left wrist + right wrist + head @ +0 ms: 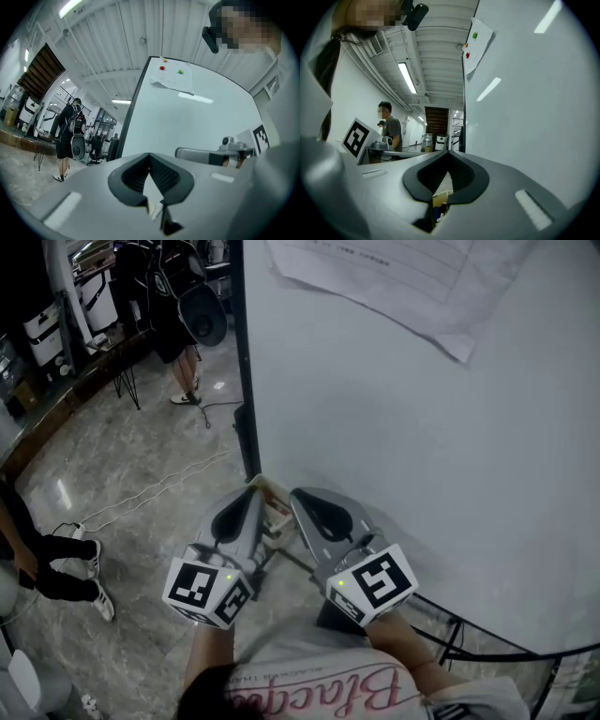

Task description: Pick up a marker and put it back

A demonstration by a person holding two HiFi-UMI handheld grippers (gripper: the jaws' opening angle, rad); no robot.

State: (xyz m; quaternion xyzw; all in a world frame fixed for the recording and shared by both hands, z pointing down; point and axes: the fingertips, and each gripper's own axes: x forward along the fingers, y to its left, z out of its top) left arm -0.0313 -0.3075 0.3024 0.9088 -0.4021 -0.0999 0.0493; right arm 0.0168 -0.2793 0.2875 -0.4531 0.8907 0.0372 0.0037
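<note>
Right now the right gripper (302, 495) is fully closed, its dark pads meeting at the tips with nothing pinched between them. It points roughly level, just in front of a whiteboard (422, 427). The left gripper (251, 491) is held close beside it at much the same height, and it too is closed and empty. Neither tool touches anything. Below and between the two sets of tips, at the board's lower left corner, sits a small pale tray (274, 512). The right gripper view looks down into it and shows a dark blue shape that is probably a marker (438, 213). It is too small to tell which way its long axis runs. So the marker lies beneath the tools, not ahead of them, about equally near to both, with the right gripper more directly above it. By my judgement, either gripper must open and drop toward the tray to reach the marker.
</note>
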